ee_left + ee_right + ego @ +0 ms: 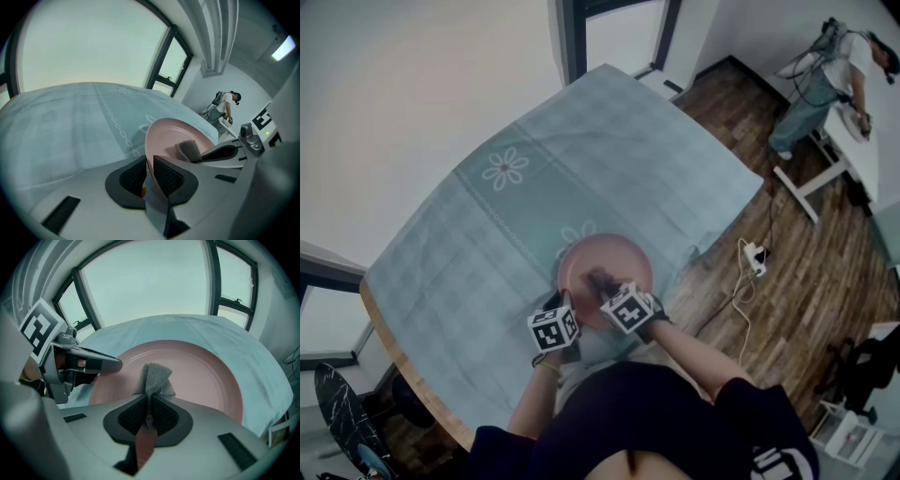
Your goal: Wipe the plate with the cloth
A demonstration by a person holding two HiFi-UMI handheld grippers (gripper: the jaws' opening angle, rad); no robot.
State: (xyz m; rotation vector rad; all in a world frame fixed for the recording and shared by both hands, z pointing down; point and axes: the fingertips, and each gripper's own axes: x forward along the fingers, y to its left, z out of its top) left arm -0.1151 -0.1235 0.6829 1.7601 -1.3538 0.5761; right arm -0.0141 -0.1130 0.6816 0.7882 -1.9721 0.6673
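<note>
- Looking down in the head view, we are holding the left gripper (563, 305) and right gripper (604, 285) at the pink plate (628, 261), lower centre on the tablecloth (581, 159).
- In the left gripper view, our jaws are clamping the plate's rim, lower centre.
- In the right gripper view, our jaws are pinching the grey cloth (153, 378) against the plate, centre frame.

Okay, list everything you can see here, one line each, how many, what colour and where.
plate: one, pink, on the tablecloth near its close edge
cloth: one, grey, on the plate
tablecloth: one, pale blue-green with flower print, over the table
table: one, wooden edge showing at lower left
power strip: one, white, on the floor right of the table
other person: one, pale clothes, far right
left gripper: one, grey, shut on the plate's rim
right gripper: one, grey, shut on the cloth
</note>
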